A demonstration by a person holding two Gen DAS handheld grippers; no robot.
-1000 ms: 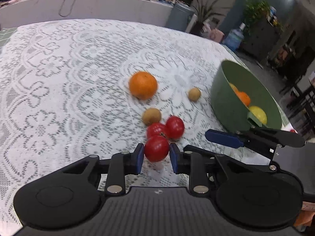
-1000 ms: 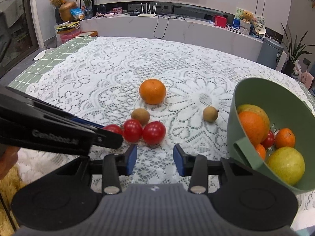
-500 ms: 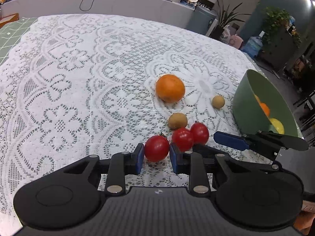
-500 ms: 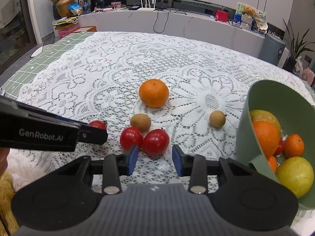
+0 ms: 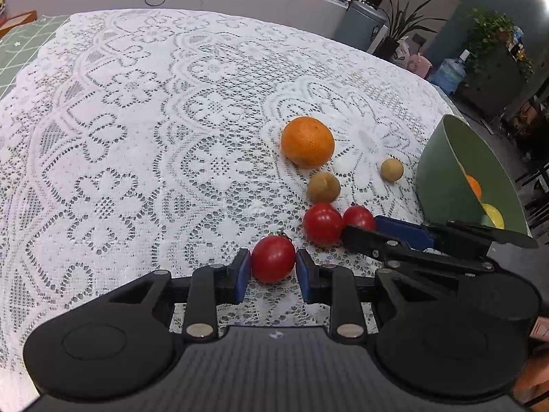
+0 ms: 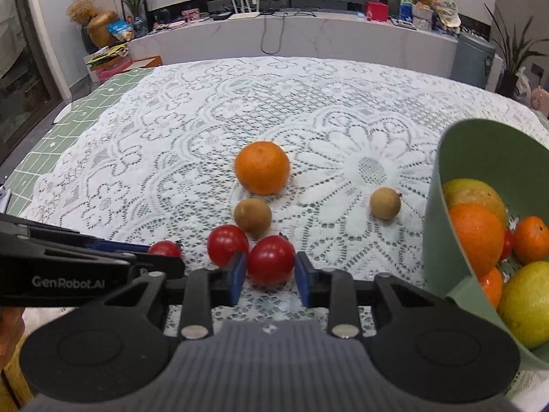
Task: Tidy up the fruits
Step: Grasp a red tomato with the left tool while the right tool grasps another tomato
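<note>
— White lace cloth point(image 5: 137, 137) covers the table. What does the left gripper point(image 5: 273, 271) have?

— Its blue pads are clamped on a tomato point(image 5: 273, 258).

— And the right gripper point(image 6: 271, 276)?

— Its pads flank a second tomato point(image 6: 271, 261); I cannot tell whether they grip it. A third tomato point(image 6: 227, 244) touches that one.

— Other fruit?

— An orange point(image 6: 262, 167) and two small brown fruits point(image 6: 253, 217) lie loose on the cloth. The green bowl point(image 6: 480, 158) at right holds more.
</note>
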